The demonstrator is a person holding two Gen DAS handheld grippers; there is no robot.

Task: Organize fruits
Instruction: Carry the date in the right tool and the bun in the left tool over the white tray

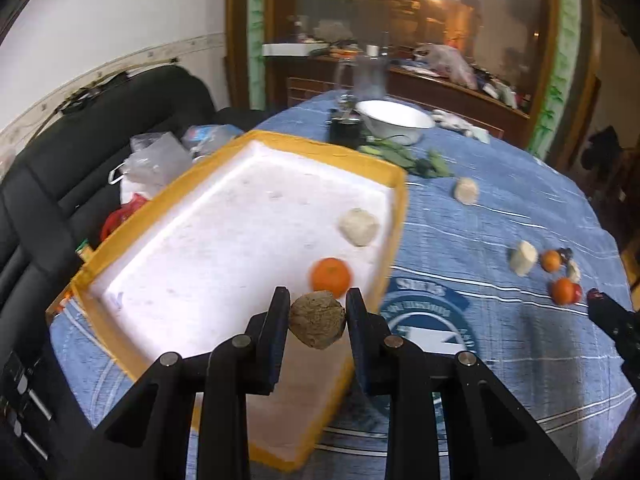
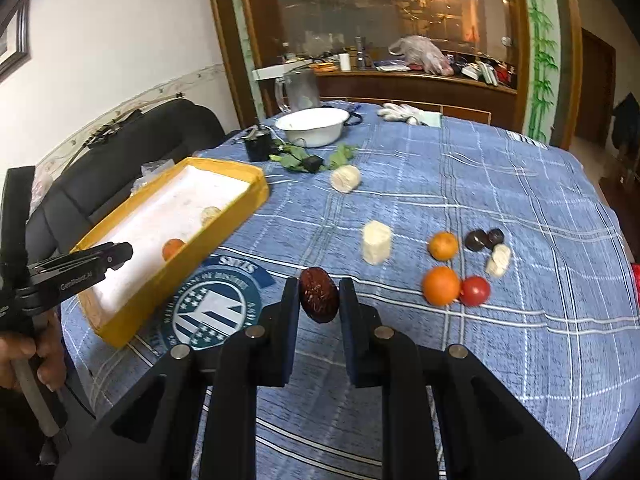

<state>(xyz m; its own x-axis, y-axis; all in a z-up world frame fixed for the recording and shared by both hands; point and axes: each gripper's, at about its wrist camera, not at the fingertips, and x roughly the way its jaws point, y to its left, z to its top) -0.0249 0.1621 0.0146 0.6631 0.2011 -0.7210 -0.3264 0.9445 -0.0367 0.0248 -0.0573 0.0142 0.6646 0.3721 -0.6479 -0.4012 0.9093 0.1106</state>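
My left gripper (image 1: 318, 300) is shut on a rough brown walnut (image 1: 317, 320), held over the near right corner of a white foam tray with a yellow rim (image 1: 320, 148). An orange (image 1: 331, 276) and a pale fruit chunk (image 1: 359, 227) lie in the tray. My right gripper (image 2: 319, 284) is shut on a dark red date (image 2: 319, 296), above the blue cloth to the right of the tray (image 2: 224, 164). On the cloth lie two oranges (image 2: 441, 285), a red tomato (image 2: 475, 290), dark brown pieces (image 2: 484, 239) and pale chunks (image 2: 376, 242).
A white bowl (image 2: 312, 126), a glass mug (image 2: 302, 88), green leaves (image 2: 340, 156) and white gloves (image 2: 400, 112) sit at the table's far side. A black sofa (image 1: 120, 120) with bags stands left of the table. A hand (image 2: 24, 356) holds the left gripper's handle.
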